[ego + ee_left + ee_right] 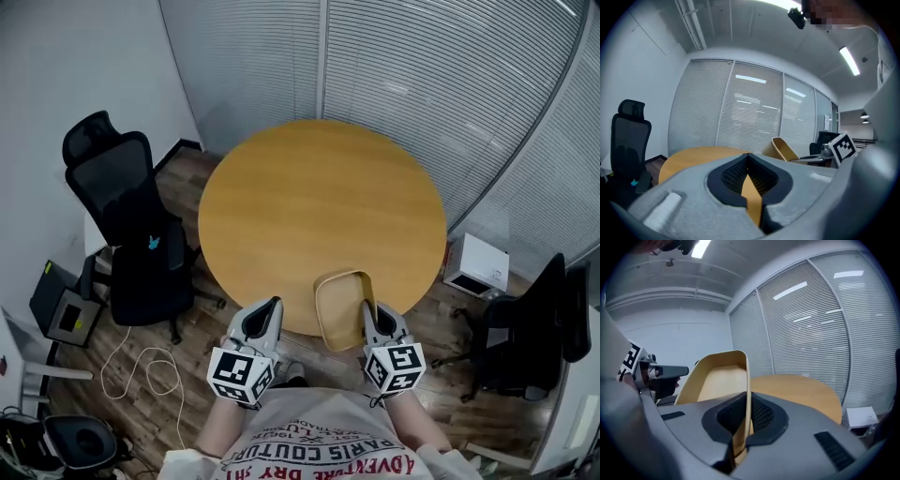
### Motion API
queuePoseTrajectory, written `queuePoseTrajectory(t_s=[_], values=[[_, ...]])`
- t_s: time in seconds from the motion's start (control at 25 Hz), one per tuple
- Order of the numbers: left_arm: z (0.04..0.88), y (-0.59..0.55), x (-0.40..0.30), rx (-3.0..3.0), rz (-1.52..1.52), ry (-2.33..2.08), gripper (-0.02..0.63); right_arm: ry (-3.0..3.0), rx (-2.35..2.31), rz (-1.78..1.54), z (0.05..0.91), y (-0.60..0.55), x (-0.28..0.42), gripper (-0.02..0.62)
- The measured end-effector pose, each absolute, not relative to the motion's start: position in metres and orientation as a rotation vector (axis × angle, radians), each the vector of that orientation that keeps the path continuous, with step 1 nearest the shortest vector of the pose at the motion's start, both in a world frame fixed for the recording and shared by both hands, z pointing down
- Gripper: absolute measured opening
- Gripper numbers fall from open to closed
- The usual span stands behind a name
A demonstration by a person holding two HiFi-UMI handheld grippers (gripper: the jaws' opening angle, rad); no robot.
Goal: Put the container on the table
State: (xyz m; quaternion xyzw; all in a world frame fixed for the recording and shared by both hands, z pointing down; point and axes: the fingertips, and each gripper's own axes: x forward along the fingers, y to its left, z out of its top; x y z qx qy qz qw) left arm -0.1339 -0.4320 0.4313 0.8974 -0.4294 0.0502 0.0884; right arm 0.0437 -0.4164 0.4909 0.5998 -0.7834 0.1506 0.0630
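Note:
A tan, shallow container [342, 305] hangs tilted over the near edge of the round wooden table [319, 187]. My right gripper [372, 314] is shut on its right rim; in the right gripper view the container's wall [722, 376] rises straight out of my right gripper [743, 427], with the table [801, 387] beyond. My left gripper [265, 309] is shut and holds nothing, just short of the table's near edge and left of the container. In the left gripper view, my left gripper [749, 187] points over the table [693, 157], with the container [783, 150] to its right.
A black office chair [131, 216] stands left of the table, and another dark chair [534, 328] stands at the right. A white box [476, 264] sits on the floor by the blinds. A white cable [150, 366] lies on the wooden floor at lower left.

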Motion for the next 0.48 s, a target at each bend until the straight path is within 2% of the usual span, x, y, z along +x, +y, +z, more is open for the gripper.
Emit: queuePoseTrajectory(t_s=[0.48], values=[[0.463,-0.520,-0.155,2.657,0.186,-1.140,0.006,-2.243,1.892,0.547,0.516,-0.490,0.020,0.012]])
